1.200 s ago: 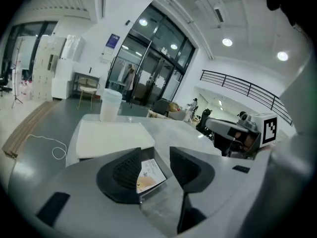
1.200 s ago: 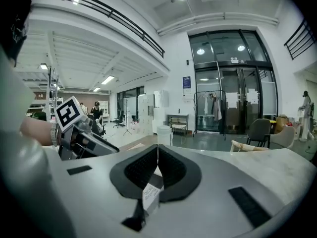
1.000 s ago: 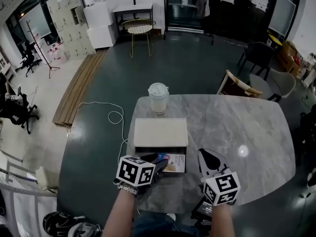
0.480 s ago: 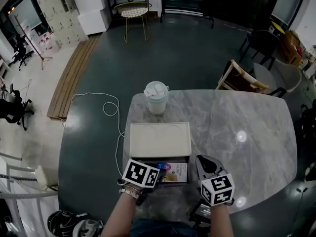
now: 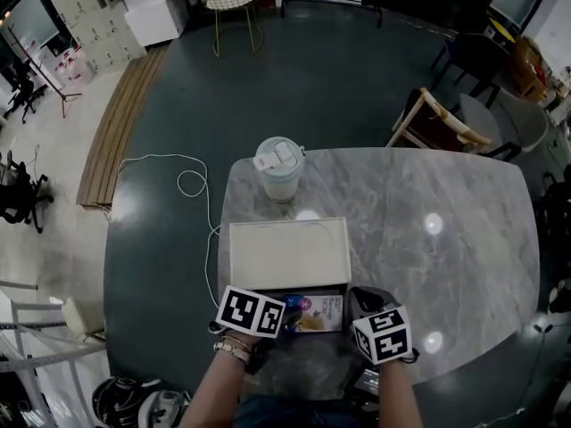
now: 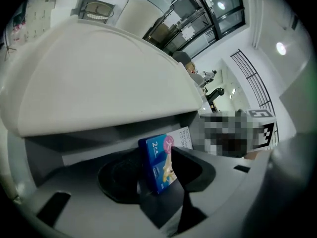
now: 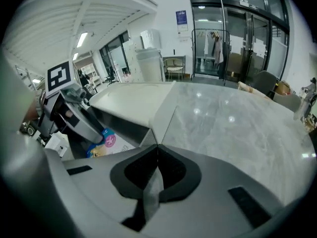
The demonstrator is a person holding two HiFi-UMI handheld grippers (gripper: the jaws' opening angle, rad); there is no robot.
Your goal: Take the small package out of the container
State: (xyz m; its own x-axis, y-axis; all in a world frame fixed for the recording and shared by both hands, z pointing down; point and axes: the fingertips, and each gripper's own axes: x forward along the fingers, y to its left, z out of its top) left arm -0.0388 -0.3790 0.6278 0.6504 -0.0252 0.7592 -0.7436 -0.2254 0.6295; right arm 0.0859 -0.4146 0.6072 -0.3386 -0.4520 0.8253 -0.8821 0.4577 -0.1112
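A white box-shaped container (image 5: pixel 287 251) lies on the marble table with its lid (image 6: pixel 99 83) folded back. My left gripper (image 5: pixel 285 310) is at the open front part of the box, shut on a small blue package (image 6: pixel 158 165), which stands upright between the jaws. In the head view the package (image 5: pixel 298 304) shows just past the marker cube. A printed leaflet (image 5: pixel 326 310) lies inside the box beside it. My right gripper (image 7: pixel 157 157) is shut with nothing in it and sits by the box's near right corner (image 5: pixel 364 300).
A white lidded cup (image 5: pixel 277 168) stands on the table beyond the box. The marble table (image 5: pixel 446 239) extends to the right. Its near edge is just below both grippers. A chair (image 5: pixel 437 123) and a white cable (image 5: pixel 192 185) are on the floor beyond.
The left gripper stays shut on the blue package at the box's front. The right gripper has drawn a little closer to the box's right corner. The head view has shifted.
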